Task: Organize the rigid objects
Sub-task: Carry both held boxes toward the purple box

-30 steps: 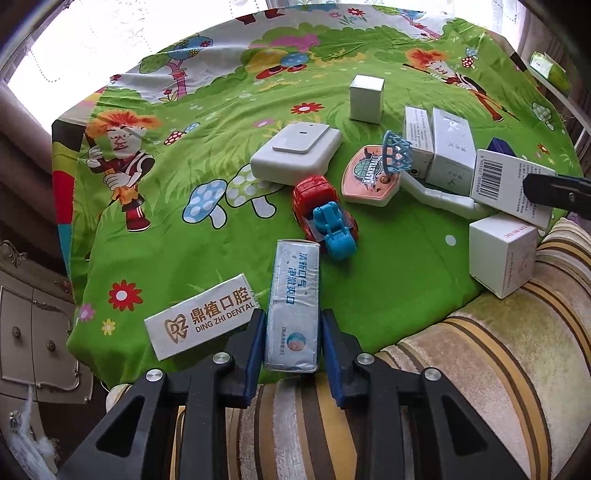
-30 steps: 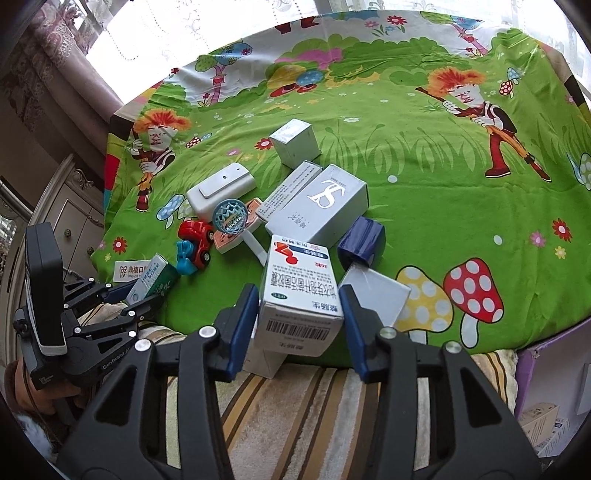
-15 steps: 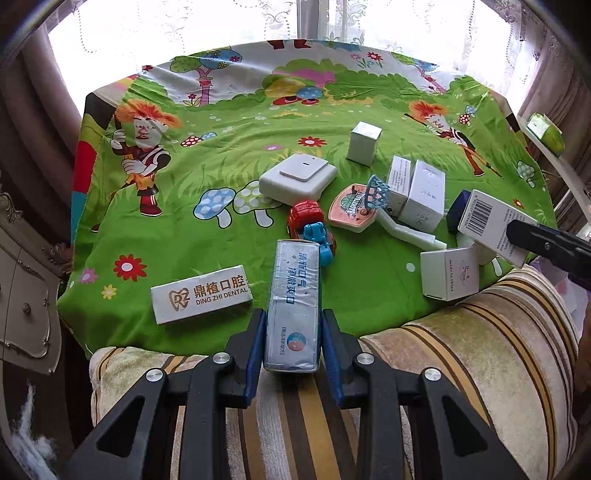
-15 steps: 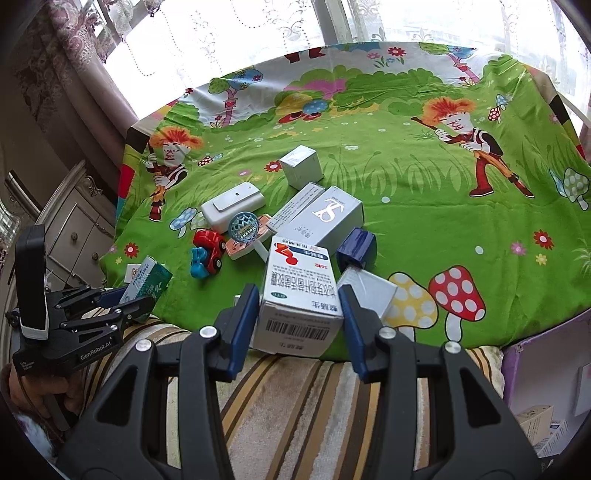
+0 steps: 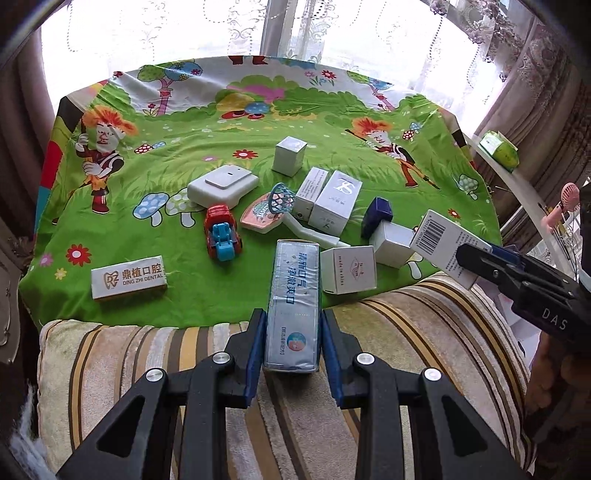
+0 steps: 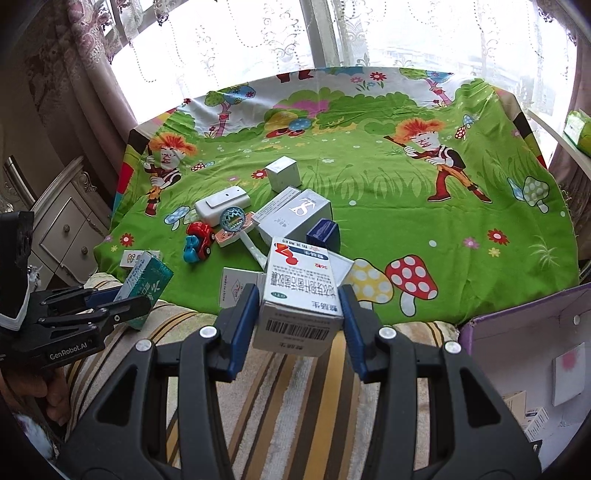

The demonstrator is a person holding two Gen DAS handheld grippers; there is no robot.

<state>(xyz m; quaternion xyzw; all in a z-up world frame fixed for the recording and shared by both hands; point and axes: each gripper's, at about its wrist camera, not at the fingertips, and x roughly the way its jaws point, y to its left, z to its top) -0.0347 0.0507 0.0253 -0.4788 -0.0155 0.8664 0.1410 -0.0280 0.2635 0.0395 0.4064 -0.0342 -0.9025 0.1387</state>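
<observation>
Toothpaste box (image 5: 293, 302): clamped in left gripper (image 5: 293, 354), long axis along fingers. Medicine box (image 6: 301, 295): clamped in right gripper (image 6: 301, 325), above striped cushion (image 6: 295, 398).

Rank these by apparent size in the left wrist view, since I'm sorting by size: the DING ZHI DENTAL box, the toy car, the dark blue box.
1. DING ZHI DENTAL box
2. toy car, slightly smaller, so this order is unsure
3. dark blue box, clearly smallest, though farther away and partly hidden

home | lace curtains (image 5: 236, 26) | striped sofa (image 5: 424, 332) | white dresser (image 6: 70, 229)
</observation>
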